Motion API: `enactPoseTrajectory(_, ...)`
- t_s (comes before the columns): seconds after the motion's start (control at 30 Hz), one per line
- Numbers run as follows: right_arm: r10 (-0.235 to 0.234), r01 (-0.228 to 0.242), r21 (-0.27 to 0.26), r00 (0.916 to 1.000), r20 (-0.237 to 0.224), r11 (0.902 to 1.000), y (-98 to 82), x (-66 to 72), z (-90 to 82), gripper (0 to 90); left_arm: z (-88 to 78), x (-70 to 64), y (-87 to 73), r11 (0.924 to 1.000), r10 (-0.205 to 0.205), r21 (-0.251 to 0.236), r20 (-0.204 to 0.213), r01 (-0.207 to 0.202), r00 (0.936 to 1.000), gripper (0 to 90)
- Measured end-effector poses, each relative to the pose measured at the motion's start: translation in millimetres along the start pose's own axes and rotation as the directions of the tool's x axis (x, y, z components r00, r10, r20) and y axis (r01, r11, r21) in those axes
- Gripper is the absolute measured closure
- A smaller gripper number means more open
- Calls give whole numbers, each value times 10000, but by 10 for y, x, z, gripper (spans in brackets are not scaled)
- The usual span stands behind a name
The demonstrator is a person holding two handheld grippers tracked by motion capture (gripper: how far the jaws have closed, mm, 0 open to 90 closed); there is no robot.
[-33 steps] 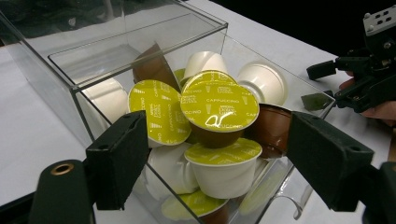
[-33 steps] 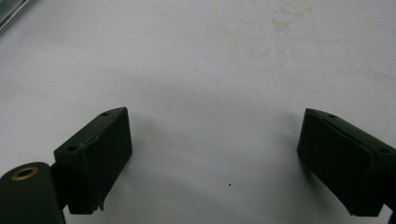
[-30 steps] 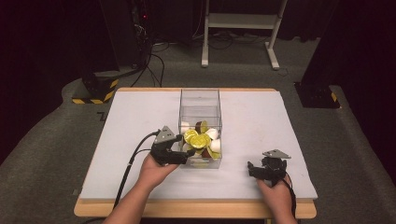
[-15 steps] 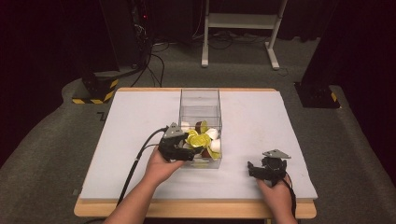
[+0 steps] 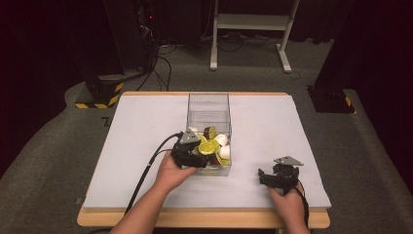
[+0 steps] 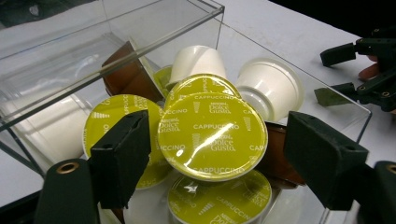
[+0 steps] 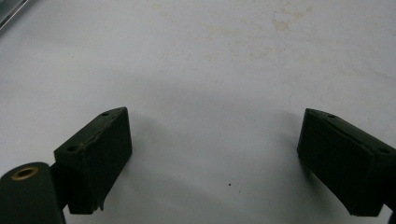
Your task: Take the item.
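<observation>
- A green-lidded coffee capsule [image 6: 212, 135] lies on top of the heap inside the clear box [image 5: 208, 105], its foil lid tilted up toward the left gripper's camera.
- It sits between the two jaws of the left gripper [image 6: 219, 156], which stand spread wide on either side of it, released, with gaps to the lid.
- The lid reads "NESCAFÉ Dolce Gusto" and "CAPPUCCINO", repeated across the foil.
- More green capsules [image 6: 105, 126] with the same print lie just beside and beneath it; white capsules [image 6: 271, 86] and a brown capsule [image 6: 128, 70] are heaped behind.
- In the high view the left gripper [image 5: 192, 152] reaches into the near end of the box, which stands mid-way across the white surface [image 5: 136, 126].
- The right gripper [image 5: 275, 176] rests well apart, near the front right of the surface; its jaws [image 7: 215, 163] gape wide over bare surface, grasping nothing.
</observation>
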State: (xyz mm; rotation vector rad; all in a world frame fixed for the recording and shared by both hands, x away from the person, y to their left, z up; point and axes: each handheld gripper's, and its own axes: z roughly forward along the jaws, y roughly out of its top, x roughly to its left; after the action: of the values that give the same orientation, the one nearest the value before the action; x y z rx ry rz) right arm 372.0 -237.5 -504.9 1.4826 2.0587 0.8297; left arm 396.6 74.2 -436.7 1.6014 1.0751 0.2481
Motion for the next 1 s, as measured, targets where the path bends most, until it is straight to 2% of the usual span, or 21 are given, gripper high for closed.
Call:
enactPoseTrajectory(0.5, -6, 6, -1, 10000, -2, 10000, 0, 0, 0, 100, 33, -27, -48, 9979, 647, 97, -380, -644, 9972, 314)
enactPoseTrajectory(0.7, -8, 8, -3, 10000, -1, 10000, -1, 0, 0, 100, 25, -34, -60, 9977, 680, 93, -369, -677, 9970, 368)
enactPoseTrajectory(1.0, -7, 7, -2, 10000, -3, 10000, 0, 0, 0, 100, 14, -38, -53, 9988, 488, -58, -286, -490, 9984, 378)
